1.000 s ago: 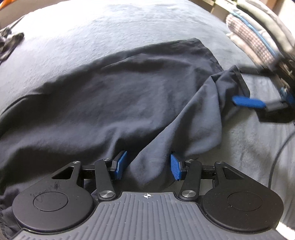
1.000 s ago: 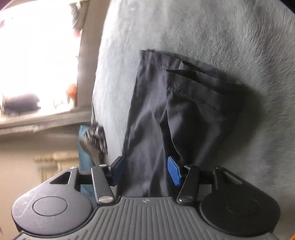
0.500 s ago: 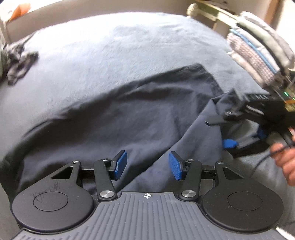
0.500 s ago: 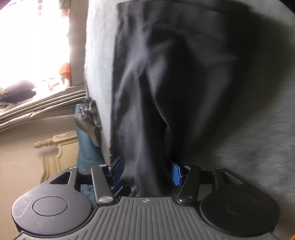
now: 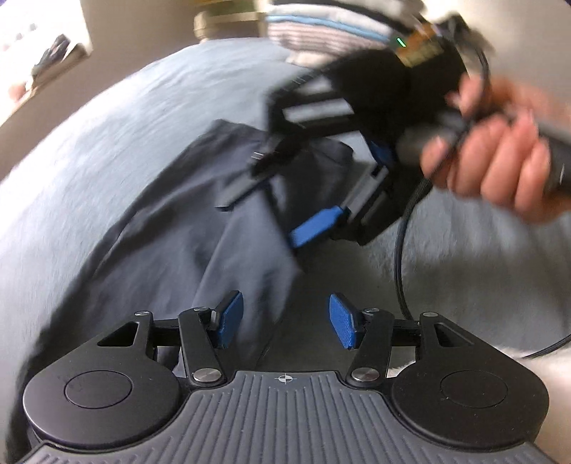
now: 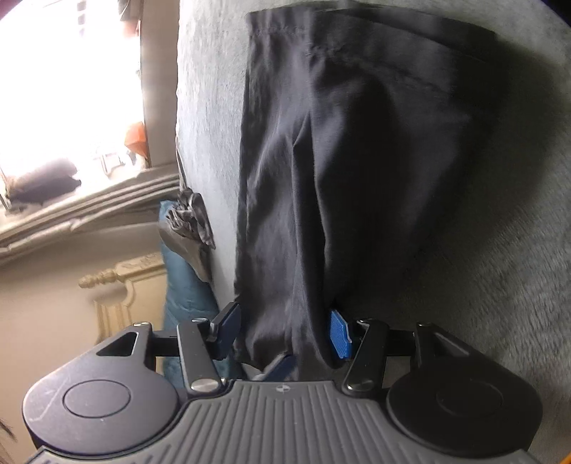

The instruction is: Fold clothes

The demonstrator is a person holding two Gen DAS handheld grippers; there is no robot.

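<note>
A dark navy garment [image 5: 200, 221] lies spread on a grey blanket [image 5: 89, 160]. My left gripper [image 5: 285, 321] hovers over the garment's near edge. Its jaws are opening, and a fold of cloth lies loose by the left pad [image 5: 228, 319] with nothing pressed. A person's hand [image 5: 499, 160] holds my right gripper [image 5: 257, 221] just ahead, rolled on its side with cloth between its fingers. In the right wrist view my right gripper [image 6: 285, 333] is shut on a bunched edge of the garment [image 6: 357, 142], which stretches away over the blanket [image 6: 499, 285].
A stack of folded clothes [image 5: 321, 28] sits at the far edge of the bed. A black cable [image 5: 399, 267] hangs from the right gripper. Beside the bed stand an ornate cream frame [image 6: 117, 285], a blue cloth [image 6: 182, 285] and a crumpled grey item [image 6: 189, 221].
The left gripper rolled and swung right, close to the right gripper, and the fold between its pads slipped free as they widened. The right gripper kept its hold and dipped slightly.
</note>
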